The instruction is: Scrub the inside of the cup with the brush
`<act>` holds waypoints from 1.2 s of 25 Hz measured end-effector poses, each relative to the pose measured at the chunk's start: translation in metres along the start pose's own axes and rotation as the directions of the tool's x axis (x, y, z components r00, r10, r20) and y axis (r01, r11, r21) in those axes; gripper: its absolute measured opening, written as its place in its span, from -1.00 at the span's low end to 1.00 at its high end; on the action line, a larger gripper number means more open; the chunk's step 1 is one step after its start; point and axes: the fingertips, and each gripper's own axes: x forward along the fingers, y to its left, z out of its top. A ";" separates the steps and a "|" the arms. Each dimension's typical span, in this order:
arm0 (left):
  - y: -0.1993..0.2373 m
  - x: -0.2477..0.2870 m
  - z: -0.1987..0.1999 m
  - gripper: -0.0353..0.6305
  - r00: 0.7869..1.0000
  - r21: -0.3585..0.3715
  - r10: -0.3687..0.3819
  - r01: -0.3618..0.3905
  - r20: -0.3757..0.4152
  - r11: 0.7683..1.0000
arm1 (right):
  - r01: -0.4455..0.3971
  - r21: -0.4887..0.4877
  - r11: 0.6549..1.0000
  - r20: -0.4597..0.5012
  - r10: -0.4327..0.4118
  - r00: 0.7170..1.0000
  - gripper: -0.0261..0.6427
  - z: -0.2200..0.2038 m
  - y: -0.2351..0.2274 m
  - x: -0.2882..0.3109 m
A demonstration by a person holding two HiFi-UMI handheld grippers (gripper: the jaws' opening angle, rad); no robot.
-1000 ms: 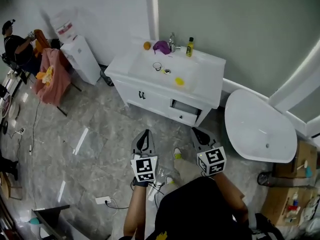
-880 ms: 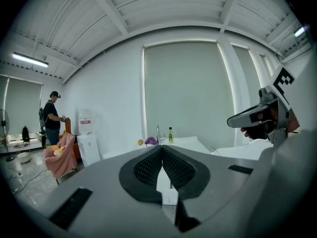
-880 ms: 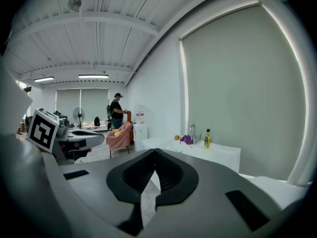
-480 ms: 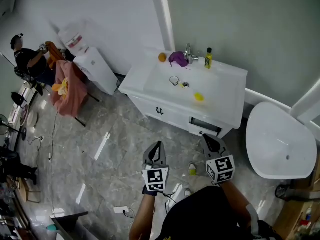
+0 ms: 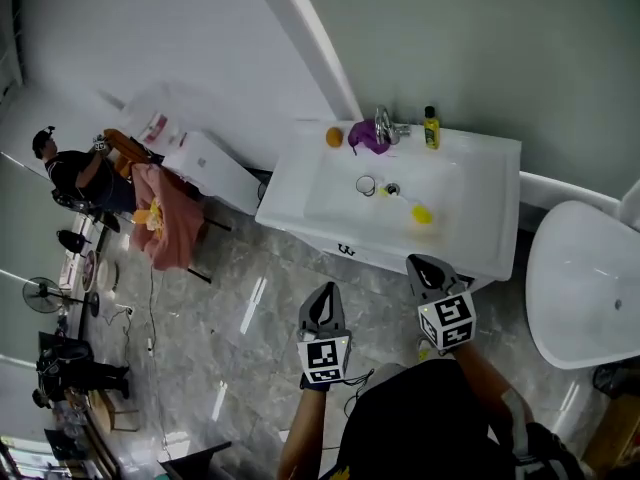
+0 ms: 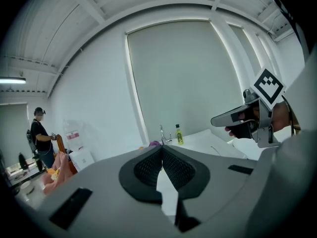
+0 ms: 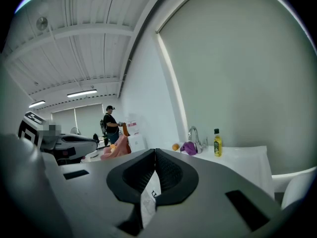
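Two tongs, both mine: left gripper (image 5: pixel 324 293) and right gripper (image 5: pixel 420 265), each with jaws pressed together on nothing, held over the floor in front of the white sink (image 5: pixel 330 204). One cup (image 5: pixel 366 185), small and clear, a ring seen from above, stands in the basin beside the drain. One brush (image 5: pixel 422 213), yellow-headed, lies near it. One yellow bottle (image 5: pixel 431 128) and one orange fruit (image 5: pixel 334 137) stand on the rim.

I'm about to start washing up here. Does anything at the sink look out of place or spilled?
Nothing looks spilled or damaged. The one odd thing is an orange on the back rim of the sink, next to the purple cloth at the faucet. The cup and brush are in the basin.
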 end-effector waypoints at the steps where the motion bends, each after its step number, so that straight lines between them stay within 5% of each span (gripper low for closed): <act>1: 0.004 0.004 -0.003 -0.84 1.000 -0.009 0.012 -0.012 -0.006 1.000 | -0.009 -0.001 1.000 -0.003 0.009 1.000 -0.84 0.001 -0.003 0.007; 7: 0.029 0.040 -0.021 -0.84 0.999 -0.119 0.014 -0.018 -0.037 0.993 | -0.025 0.029 0.999 -0.039 0.026 0.999 -0.84 0.002 -0.033 0.043; 14: 0.056 0.111 -0.037 -0.84 0.996 -0.143 -0.052 0.041 -0.075 0.989 | 0.055 0.059 0.997 -0.076 -0.050 0.996 -0.84 -0.005 -0.077 0.094; 21: 0.090 0.240 -0.032 -0.83 0.971 -0.151 -0.239 0.241 0.032 0.959 | 0.214 0.038 0.976 -0.070 -0.211 0.975 -0.83 0.018 -0.123 0.171; 22: 0.098 0.258 -0.023 -0.56 0.964 -0.175 -0.257 0.267 0.073 0.948 | 0.220 0.029 0.975 -0.062 -0.218 0.974 -0.80 0.026 -0.123 0.184; 23: 0.106 0.274 -0.014 0.15 0.954 -0.196 -0.276 0.294 0.113 0.935 | 0.218 0.020 0.976 -0.057 -0.217 0.975 -0.43 0.033 -0.124 0.197; 24: 0.111 0.291 -0.006 0.35 0.945 -0.204 -0.295 0.319 0.139 0.925 | 0.218 0.011 0.976 -0.057 -0.217 0.975 0.08 0.038 -0.125 0.209; 25: 0.116 0.309 -0.003 0.35 0.938 -0.195 -0.314 0.339 0.146 0.920 | 0.226 0.002 0.974 -0.061 -0.225 0.972 0.26 0.041 -0.130 0.221; 30: 0.124 0.367 -0.029 0.35 0.886 -0.119 -0.442 0.458 0.138 0.881 | 0.295 -0.037 0.955 -0.103 -0.297 0.949 0.25 0.041 -0.148 0.257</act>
